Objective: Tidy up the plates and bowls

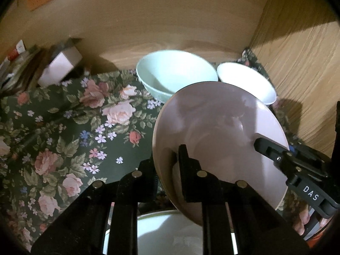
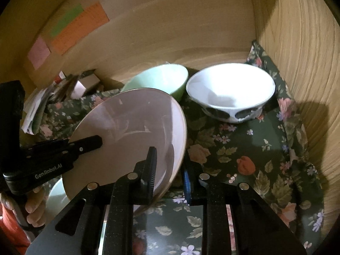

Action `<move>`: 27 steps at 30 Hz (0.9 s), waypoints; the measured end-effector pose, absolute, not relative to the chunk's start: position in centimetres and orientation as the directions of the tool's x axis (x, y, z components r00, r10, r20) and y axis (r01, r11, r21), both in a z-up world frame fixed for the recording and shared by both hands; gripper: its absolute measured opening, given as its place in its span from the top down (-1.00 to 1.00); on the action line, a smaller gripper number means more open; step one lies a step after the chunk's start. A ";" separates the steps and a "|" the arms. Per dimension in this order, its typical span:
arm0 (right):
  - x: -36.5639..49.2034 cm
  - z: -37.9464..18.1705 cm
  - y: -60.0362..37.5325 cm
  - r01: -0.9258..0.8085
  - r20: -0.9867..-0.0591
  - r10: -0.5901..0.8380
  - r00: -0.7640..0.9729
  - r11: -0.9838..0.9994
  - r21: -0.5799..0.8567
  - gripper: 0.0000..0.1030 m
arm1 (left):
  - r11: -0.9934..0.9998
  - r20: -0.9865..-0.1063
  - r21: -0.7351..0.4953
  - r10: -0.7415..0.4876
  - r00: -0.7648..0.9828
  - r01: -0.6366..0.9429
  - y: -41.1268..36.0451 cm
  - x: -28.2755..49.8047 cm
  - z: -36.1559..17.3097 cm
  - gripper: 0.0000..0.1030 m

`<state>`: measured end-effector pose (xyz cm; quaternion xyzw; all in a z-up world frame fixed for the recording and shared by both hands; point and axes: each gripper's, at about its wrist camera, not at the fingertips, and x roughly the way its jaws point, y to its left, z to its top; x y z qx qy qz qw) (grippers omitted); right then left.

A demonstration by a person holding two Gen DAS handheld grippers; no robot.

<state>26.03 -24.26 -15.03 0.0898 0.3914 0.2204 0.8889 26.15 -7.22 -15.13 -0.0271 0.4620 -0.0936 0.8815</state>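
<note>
We grip the pink plate [image 1: 218, 131] with both: left gripper [image 1: 167, 165] clenched on its seven o'clock rim, right gripper [image 2: 170, 170] clenched on its five o'clock rim.

Both wrist views look steeply down, close-in — sharing the pink plate [image 1: 218, 131].

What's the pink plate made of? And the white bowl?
The pink plate looks like glazed ceramic or glossy plastic: smooth, with shiny reflections. The white bowl seems glazed ceramic too: bright gloss inside, dark patches outside. Neither is certain.
</note>
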 end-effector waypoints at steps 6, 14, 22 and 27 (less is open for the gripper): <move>24.6 -13.3 -23.4 -0.344 -0.622 0.477 0.621 0.879 0.330 0.62 | 0.981 -0.775 -0.139 -0.191 0.602 0.132 -6.0 24.5 -12.9 0.68; 22.5 -11.5 -21.4 -0.388 -0.581 0.504 0.639 0.863 0.323 0.61 | 0.986 -0.744 -0.129 -0.168 0.647 0.108 -3.8 22.1 -11.0 0.68; 20.7 -10.5 -19.0 -0.431 -0.561 0.529 0.637 0.848 0.310 0.61 | 0.990 -0.723 -0.123 -0.139 0.677 0.072 -1.3 19.3 -10.0 0.68; 19.4 -10.2 -17.2 -0.460 -0.554 0.546 0.628 0.835 0.302 0.61 | 0.991 -0.715 -0.123 -0.120 0.689 0.046 0.3 17.7 -9.7 0.68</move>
